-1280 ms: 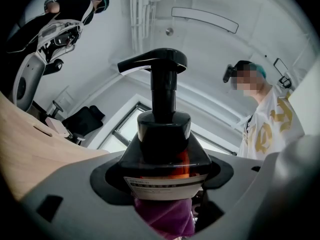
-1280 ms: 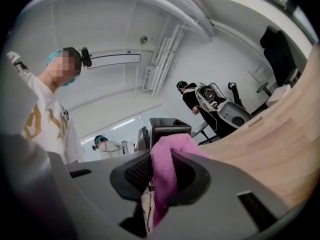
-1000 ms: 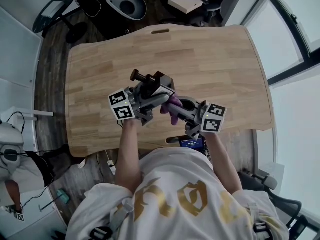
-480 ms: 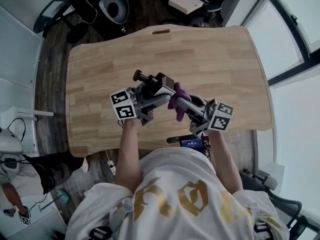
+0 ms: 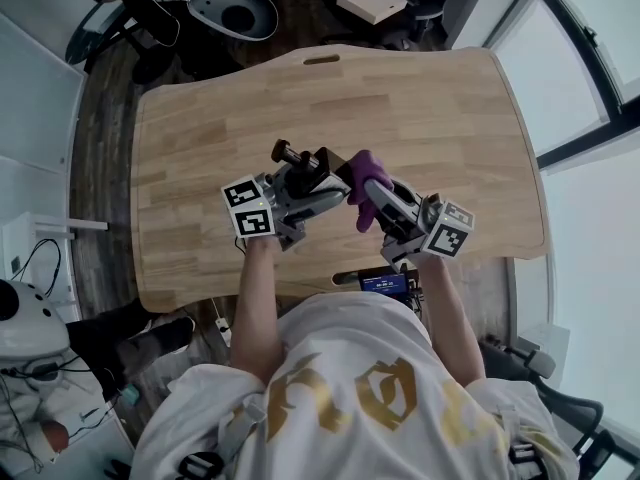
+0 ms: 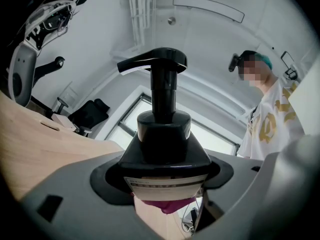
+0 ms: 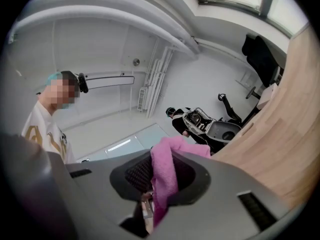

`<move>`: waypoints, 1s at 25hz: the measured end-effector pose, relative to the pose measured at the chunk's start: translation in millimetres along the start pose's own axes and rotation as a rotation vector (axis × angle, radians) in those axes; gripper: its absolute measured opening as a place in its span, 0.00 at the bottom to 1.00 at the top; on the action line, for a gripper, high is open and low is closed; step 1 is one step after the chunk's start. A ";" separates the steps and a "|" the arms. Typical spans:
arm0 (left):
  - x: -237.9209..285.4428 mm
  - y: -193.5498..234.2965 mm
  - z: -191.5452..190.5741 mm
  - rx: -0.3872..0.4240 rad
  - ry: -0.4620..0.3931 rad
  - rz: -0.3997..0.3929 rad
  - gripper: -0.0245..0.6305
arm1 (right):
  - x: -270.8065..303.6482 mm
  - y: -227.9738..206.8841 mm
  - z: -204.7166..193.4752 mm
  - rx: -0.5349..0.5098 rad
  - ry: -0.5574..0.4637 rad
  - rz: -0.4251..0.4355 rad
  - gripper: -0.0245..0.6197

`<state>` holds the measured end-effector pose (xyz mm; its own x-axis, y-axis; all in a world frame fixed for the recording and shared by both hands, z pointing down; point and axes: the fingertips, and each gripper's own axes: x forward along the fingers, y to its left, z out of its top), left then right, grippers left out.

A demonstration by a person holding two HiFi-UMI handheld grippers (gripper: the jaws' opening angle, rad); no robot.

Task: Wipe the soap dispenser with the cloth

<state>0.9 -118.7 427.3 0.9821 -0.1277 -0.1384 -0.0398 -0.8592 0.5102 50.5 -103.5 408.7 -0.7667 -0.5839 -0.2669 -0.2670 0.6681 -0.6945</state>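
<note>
A black soap dispenser [image 5: 305,171] with a pump head is held tilted above the wooden table [image 5: 430,108]. My left gripper [image 5: 313,183] is shut on it; in the left gripper view the soap dispenser [image 6: 164,134] fills the space between the jaws, its white label facing the camera. My right gripper [image 5: 378,192] is shut on a purple cloth [image 5: 366,180], which touches the dispenser's right side. In the right gripper view the cloth [image 7: 166,176] is pinched between the jaws as a pink fold. A bit of cloth [image 6: 167,204] shows under the bottle.
The table has a slot handle [image 5: 321,61] at its far edge. Office chairs [image 5: 215,3] and a white box [image 5: 371,4] stand on the dark floor beyond it. A small screen device [image 5: 383,284] sits at the near edge, by the person's white shirt.
My right gripper has carried the cloth up and to the right along the dispenser's side. The left gripper with the dispenser has barely shifted. A chair behind the table moved.
</note>
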 end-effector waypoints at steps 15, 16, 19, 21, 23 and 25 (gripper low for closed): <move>6.1 27.8 -53.8 0.006 0.177 0.103 0.55 | -22.9 -30.8 23.0 0.027 -0.091 -0.115 0.13; 5.7 31.0 -57.5 0.008 0.188 0.118 0.55 | -23.9 -33.3 23.1 0.022 -0.088 -0.128 0.13; 3.3 40.0 -67.6 0.010 0.219 0.155 0.55 | -26.7 -41.5 18.4 0.007 -0.066 -0.170 0.13; 1.5 44.5 -73.3 0.008 0.238 0.165 0.55 | -29.8 -49.1 13.6 0.000 -0.050 -0.207 0.13; -0.7 48.5 -77.6 0.004 0.253 0.170 0.55 | -32.9 -59.4 8.0 -0.010 -0.031 -0.259 0.13; -2.9 52.9 -82.5 0.002 0.270 0.175 0.55 | -35.5 -69.6 3.4 -0.019 -0.011 -0.312 0.13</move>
<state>11.1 -122.9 524.8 0.9736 -0.1376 0.1821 -0.2126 -0.8369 0.5044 98.2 -130.8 464.2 -0.6397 -0.7670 -0.0502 -0.4992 0.4642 -0.7316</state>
